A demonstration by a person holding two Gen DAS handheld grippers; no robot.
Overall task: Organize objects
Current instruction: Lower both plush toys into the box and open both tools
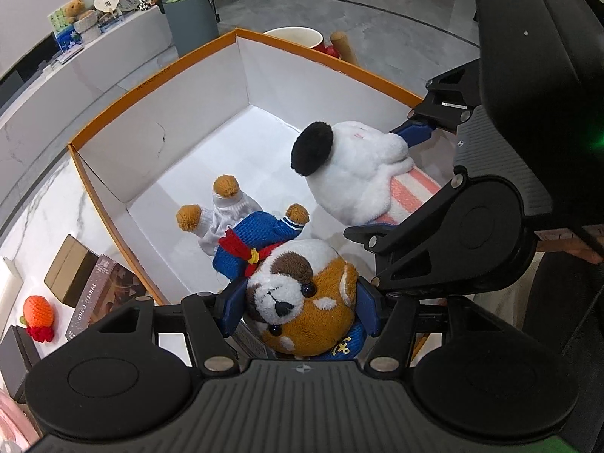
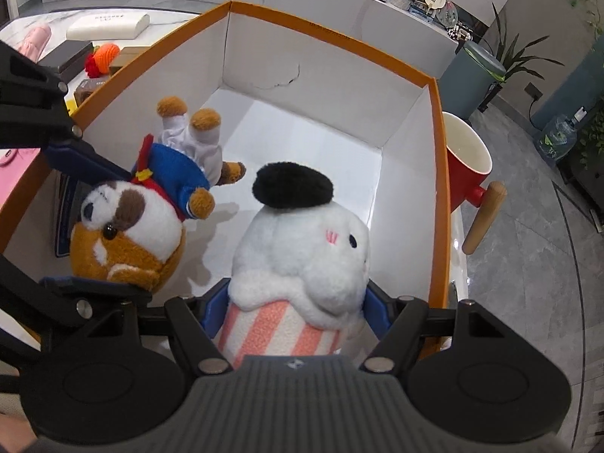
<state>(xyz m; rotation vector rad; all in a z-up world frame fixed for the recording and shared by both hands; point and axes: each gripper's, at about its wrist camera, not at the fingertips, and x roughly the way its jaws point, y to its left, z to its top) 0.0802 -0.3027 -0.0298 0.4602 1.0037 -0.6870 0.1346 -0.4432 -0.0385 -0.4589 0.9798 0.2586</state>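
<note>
Left gripper (image 1: 302,311): blue pads clamped on both sides of the head of a brown-and-white plush dog in a blue sailor top with red neckerchief (image 1: 302,294). Dog hangs upside down, white-trousered legs and tan feet pointing toward the far wall of the box.

Right gripper (image 2: 296,302): jaws closed against the sides of a white fluffy plush with a black pom-pom hat and pink-and-white striped body (image 2: 302,256), gripped where the white fur meets the stripes.

Both toys sit inside the open top of a white cardboard box with an orange rim (image 2: 339,41), dog toward its left wall, white plush toward its right wall; can't tell if either touches the white floor. The two toys are near each other, not touching.

Beyond the right rim: red mug with white inside and a wooden handle (image 2: 468,166). Past the left rim, on the white marble counter (image 1: 37,211): orange crocheted carrot (image 1: 37,311), dark card boxes (image 1: 98,294).
</note>
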